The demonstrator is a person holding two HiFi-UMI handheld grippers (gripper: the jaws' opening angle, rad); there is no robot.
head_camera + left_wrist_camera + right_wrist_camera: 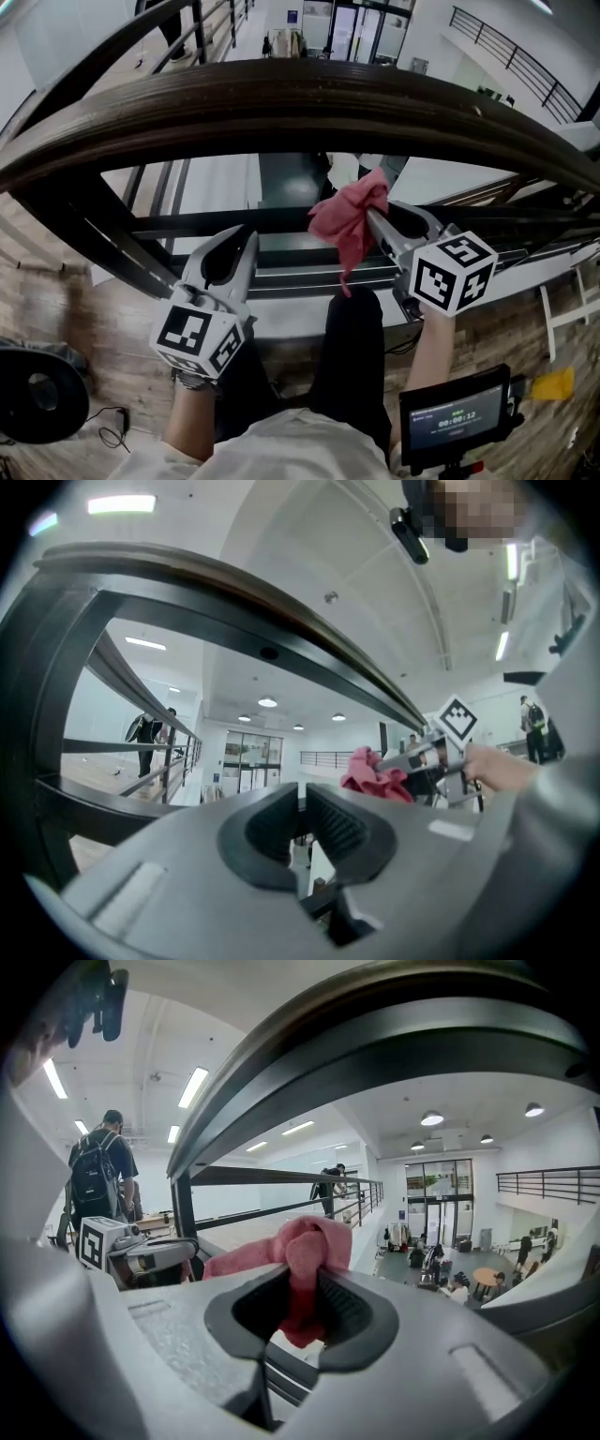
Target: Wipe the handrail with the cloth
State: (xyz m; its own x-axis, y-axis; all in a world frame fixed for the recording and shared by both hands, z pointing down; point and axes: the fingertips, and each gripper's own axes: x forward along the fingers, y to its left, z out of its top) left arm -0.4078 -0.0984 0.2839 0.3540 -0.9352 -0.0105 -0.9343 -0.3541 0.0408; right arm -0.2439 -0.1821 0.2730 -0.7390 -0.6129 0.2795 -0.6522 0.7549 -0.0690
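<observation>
- A small screen [455, 417] on a mount is seen nearest the camera, at the person's right, above a wooden floor [103, 309]
- The left gripper [232, 246] is held low and to the left, its marker cube [200, 339] turned towards the head camera; its jaws are seen drawn together in its own view [301, 803], with nothing caught between them
- The right gripper [377, 217] is raised a little higher on the right side, and its jaws [302, 1288] are clamped on a pink cloth [305, 1260], which is bunched above the pads and hangs through the gap below them
- The cloth [349, 220] is shown between the two grippers' tips, nearer the right one, with a loose corner trailing down; it is held beneath the dark curved handrail [281, 103] and is not seen touching it
- The handrail is pictured arching over both grippers, from the left gripper view [234, 583] and from the right gripper view [375, 1035]
- Beyond the railing, a bright white hall with glass doors [436, 1199] is visible, where a person with a backpack [98, 1171] stands on the walkway and several people are gathered on the floor below
</observation>
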